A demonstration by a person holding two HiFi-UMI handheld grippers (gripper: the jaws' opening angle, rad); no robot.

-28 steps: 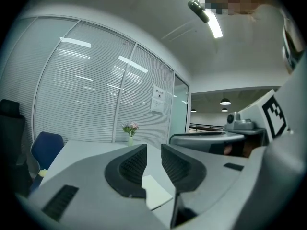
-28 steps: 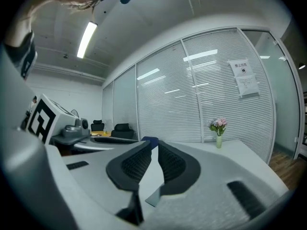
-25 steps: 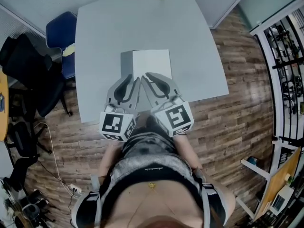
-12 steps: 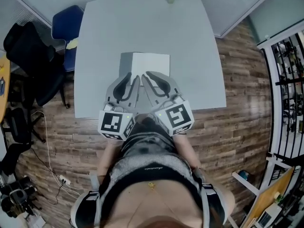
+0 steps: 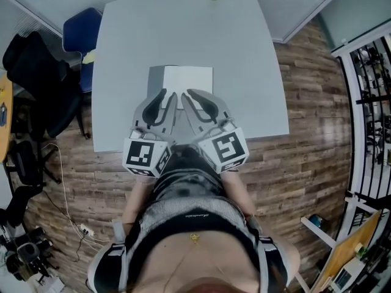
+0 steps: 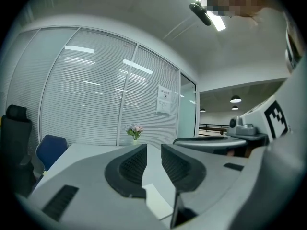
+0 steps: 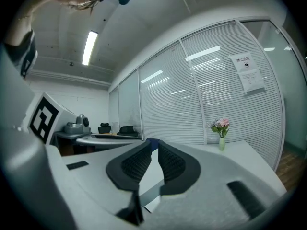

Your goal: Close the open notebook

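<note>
- The approach step is being judged as the one in hand: the open notebook [image 5: 189, 78] is not yet being closed, and both claws are being held just short of it over the near edge of the counter [image 5: 183, 29].
- The notebook is being seen lying flat close to the near edge of the counter, a little left of that edge's middle. A white page is being shown on its right part and a greyer leaf or cover on its left.
- The left claw [image 6: 153, 148] is being kept narrow. A slim gap is being shown between its ribbed pads, with nothing pressed in it; only a white corner of the notebook is being glimpsed below and ahead through the gap.
- The right claw [image 7: 153, 145] is likewise being kept narrow and empty, with the notebook's near edge being glimpsed under its tips.
- Both claws are being pointed roughly level toward the far edge of the counter, side by side and close together. In the head view their tips are being seen over the notebook's near edge, and whether it is being touched cannot be told.
- For the next move, one side of the notebook is judged as needing to be caught at its free edge, lifted and swung over onto the other side. The second claw would likely be needed to keep the book steady, since a light notebook is being expected to slide on the smooth counter.
</note>
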